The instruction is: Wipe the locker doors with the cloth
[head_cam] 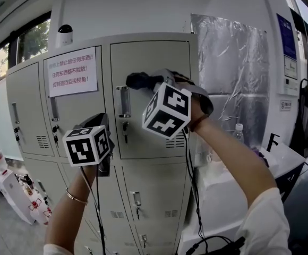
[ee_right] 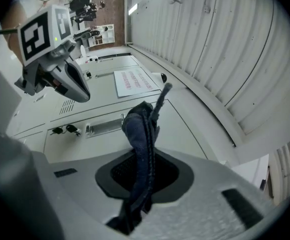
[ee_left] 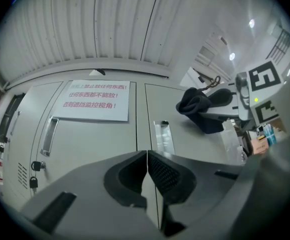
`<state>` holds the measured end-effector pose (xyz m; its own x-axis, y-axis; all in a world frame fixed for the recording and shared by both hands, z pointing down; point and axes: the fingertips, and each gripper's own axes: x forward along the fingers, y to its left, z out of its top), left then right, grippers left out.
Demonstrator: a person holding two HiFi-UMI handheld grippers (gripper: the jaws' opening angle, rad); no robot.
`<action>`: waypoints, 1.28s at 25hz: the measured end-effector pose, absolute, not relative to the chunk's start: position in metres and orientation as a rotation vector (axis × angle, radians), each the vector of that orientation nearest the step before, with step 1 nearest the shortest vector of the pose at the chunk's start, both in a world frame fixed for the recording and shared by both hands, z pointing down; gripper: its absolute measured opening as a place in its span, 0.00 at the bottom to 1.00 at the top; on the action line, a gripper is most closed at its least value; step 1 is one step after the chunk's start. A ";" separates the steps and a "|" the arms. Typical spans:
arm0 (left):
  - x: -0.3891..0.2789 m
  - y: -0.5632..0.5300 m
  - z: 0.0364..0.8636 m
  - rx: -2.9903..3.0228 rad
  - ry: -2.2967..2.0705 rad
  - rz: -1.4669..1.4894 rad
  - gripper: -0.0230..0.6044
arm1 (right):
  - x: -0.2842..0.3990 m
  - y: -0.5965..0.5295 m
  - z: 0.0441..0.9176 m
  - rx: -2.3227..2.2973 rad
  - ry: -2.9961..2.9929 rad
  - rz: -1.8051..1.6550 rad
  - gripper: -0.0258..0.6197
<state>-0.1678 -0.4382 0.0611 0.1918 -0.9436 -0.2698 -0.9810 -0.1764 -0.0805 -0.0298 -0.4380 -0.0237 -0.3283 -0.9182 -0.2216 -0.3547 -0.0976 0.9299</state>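
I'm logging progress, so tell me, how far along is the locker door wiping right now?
Done: nothing visibly; no door shows wipe marks. In hand: the right claw grips the dark cloth at the top right door, near its handle; the left claw is shut and empty. Left: seemingly the sign door and lower doors.

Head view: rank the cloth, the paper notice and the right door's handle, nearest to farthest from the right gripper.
1. The cloth: pinched in the right gripper, against the top of the door.
2. The handle: just below and left of the cloth, on the same door.
3. The notice: farthest, well off to the left.
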 end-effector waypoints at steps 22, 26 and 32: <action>-0.187 -0.433 -0.013 -2.188 1.758 0.322 0.05 | -0.082 -0.444 -0.127 1.502 -1.383 -1.622 0.10; -0.184 -0.435 -0.016 -2.201 1.732 0.326 0.05 | -0.089 -0.449 -0.134 1.510 -1.306 -1.658 0.11; -0.183 -0.435 -0.017 -2.219 1.703 0.356 0.05 | -0.091 -0.455 -0.143 1.531 -1.243 -1.667 0.11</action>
